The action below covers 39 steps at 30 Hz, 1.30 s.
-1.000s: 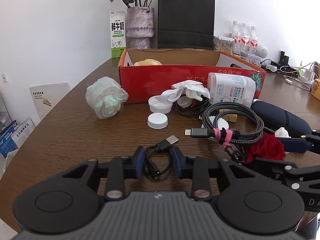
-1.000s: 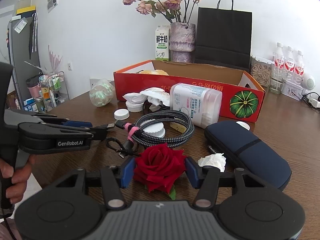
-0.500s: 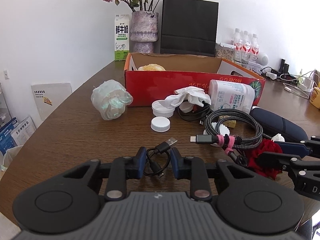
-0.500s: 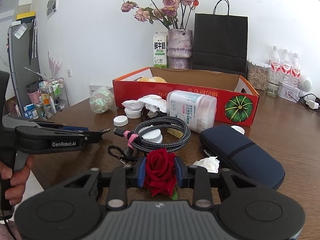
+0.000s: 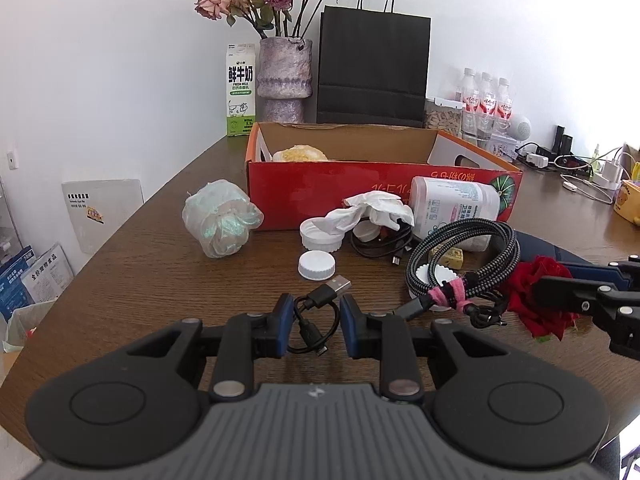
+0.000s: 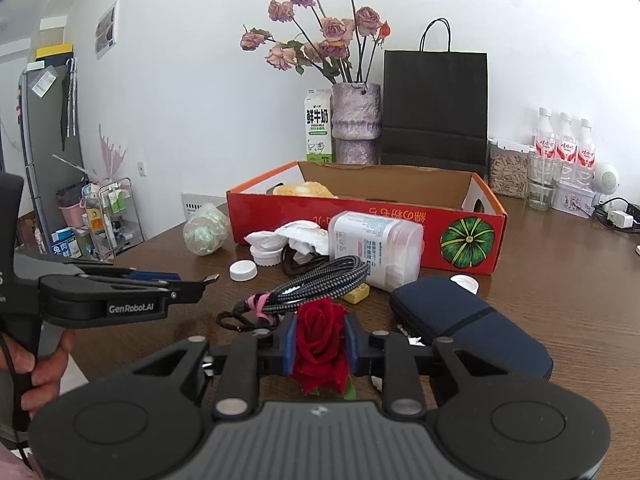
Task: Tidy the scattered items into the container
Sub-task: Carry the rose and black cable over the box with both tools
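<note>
One brown surface (image 5: 132,280) holds everything. One big red box (image 5: 320,188) sits open near the back with one yellow lump inside. In front of it lie one dark blue case (image 6: 468,328), one white bottle (image 6: 376,248) on its side, one thick braided cable (image 5: 468,256), one clear crinkly bag (image 5: 220,224), one crumpled white tissue (image 5: 372,210) and two loose white caps. The left tongs (image 5: 312,330) are narrow, squeezing one thin black cable (image 5: 316,320). The right tongs (image 6: 320,342) have just been closing and now pinch one red rose (image 6: 322,332). The bottle and cables lie between both tongs and the box.
</note>
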{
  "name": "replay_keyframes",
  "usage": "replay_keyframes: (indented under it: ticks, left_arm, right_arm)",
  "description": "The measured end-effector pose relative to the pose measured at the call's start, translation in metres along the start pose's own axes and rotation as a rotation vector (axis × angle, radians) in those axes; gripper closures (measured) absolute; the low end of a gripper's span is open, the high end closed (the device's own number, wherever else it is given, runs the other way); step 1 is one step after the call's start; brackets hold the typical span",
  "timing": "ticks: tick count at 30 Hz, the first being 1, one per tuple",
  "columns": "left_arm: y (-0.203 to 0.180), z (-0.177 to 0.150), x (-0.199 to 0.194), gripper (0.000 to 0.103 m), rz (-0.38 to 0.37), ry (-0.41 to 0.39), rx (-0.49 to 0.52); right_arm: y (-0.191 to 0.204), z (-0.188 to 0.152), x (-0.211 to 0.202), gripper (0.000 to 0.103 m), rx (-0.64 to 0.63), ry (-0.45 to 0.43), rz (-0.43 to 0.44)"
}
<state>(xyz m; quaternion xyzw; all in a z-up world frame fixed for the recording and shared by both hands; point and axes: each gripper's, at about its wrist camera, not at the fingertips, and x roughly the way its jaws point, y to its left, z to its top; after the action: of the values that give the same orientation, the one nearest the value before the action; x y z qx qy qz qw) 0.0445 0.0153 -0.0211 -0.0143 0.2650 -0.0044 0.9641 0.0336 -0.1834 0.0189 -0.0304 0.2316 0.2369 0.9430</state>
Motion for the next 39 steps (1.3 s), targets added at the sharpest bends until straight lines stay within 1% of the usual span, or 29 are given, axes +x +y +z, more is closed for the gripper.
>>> replay_keyframes:
  ticks: [8, 14, 21, 28, 33, 36, 39]
  left_arm:
    - [-0.002, 0.007, -0.007, 0.078, -0.005, -0.032, 0.006]
    - [-0.004, 0.013, -0.012, 0.078, -0.008, -0.056, 0.012]
    - [-0.01, 0.033, -0.012, 0.078, -0.026, -0.112, 0.019]
    - [-0.018, 0.068, -0.001, 0.078, -0.047, -0.194, 0.007]
    - [-0.026, 0.099, 0.016, 0.078, -0.058, -0.24, -0.007]
    - [-0.032, 0.12, 0.031, 0.077, -0.073, -0.251, -0.021]
    - [-0.037, 0.142, 0.052, 0.077, -0.1, -0.231, -0.036]
  right_arm:
    - [-0.006, 0.016, -0.011, 0.081, -0.003, -0.067, -0.021]
    - [-0.009, 0.022, -0.011, 0.081, -0.006, -0.081, -0.032]
    - [-0.018, 0.038, -0.003, 0.081, 0.0, -0.119, -0.058]
    - [-0.031, 0.068, 0.01, 0.081, -0.003, -0.186, -0.091]
    - [-0.044, 0.093, 0.03, 0.08, 0.015, -0.218, -0.113]
    - [-0.054, 0.11, 0.045, 0.08, 0.024, -0.23, -0.129]
    - [-0.062, 0.128, 0.062, 0.08, 0.026, -0.23, -0.143]
